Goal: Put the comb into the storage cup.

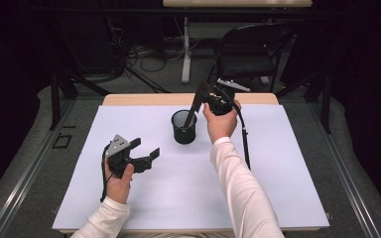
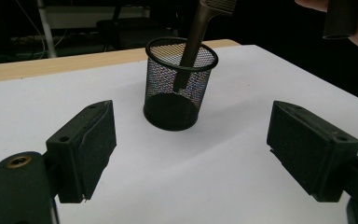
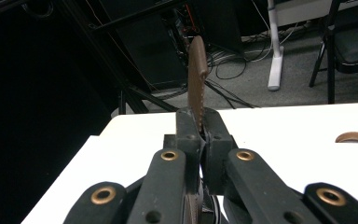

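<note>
- The comb [image 3: 197, 77] looks light, thin and stiff, probably plastic; a judgement: it would twist or slip if pinched at its teeth, so the flat spine near the toothed end is the sound place to hold, as it is held here.
- It is brown, with fine teeth along one edge and a long tapered handle.
- Its handle dips inside the black mesh pen cup [image 1: 184, 127], leaning toward one o'clock; whether the tip touches the bottom I cannot tell.
- The right gripper [image 1: 209, 98] is clenched on the comb's toothed end, above the cup at its one o'clock.
- The left gripper [image 1: 145, 152] is released, jaws wide apart, empty, low over the white table cover [image 1: 188, 193] at the cup's seven o'clock.
</note>
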Motion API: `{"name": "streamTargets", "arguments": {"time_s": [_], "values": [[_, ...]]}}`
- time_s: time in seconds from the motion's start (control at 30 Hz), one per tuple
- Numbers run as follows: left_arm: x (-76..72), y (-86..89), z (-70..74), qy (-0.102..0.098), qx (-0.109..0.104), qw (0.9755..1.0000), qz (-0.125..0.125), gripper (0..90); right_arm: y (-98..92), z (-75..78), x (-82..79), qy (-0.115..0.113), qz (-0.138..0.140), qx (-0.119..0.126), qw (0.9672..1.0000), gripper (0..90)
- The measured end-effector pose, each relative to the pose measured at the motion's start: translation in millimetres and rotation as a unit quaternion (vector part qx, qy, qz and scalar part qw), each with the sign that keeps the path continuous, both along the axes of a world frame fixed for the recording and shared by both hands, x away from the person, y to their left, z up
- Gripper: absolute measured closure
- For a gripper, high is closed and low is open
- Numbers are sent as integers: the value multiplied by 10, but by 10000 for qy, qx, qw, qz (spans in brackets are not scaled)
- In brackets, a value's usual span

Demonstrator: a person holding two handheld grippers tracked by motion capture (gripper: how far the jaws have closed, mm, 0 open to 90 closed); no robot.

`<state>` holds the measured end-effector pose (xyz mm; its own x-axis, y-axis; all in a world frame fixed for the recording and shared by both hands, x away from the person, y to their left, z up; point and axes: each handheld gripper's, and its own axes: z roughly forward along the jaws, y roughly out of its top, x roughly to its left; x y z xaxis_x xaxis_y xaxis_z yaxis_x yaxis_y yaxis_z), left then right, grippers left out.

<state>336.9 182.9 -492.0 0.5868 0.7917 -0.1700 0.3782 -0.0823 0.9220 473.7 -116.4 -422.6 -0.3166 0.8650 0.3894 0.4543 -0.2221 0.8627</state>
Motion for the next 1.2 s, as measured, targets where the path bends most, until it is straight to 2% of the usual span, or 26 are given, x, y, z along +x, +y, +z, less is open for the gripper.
{"name": "streamTargets", "arguments": {"time_s": [0.3,1.2], "values": [[6,4,-2,18,-4,10000,7,160,69,-87,9,80,23,-65,9999,881],[8,9,-5,34,-5,10000,19,160,219,-225,52,191,61,-1,9998,880]]}}
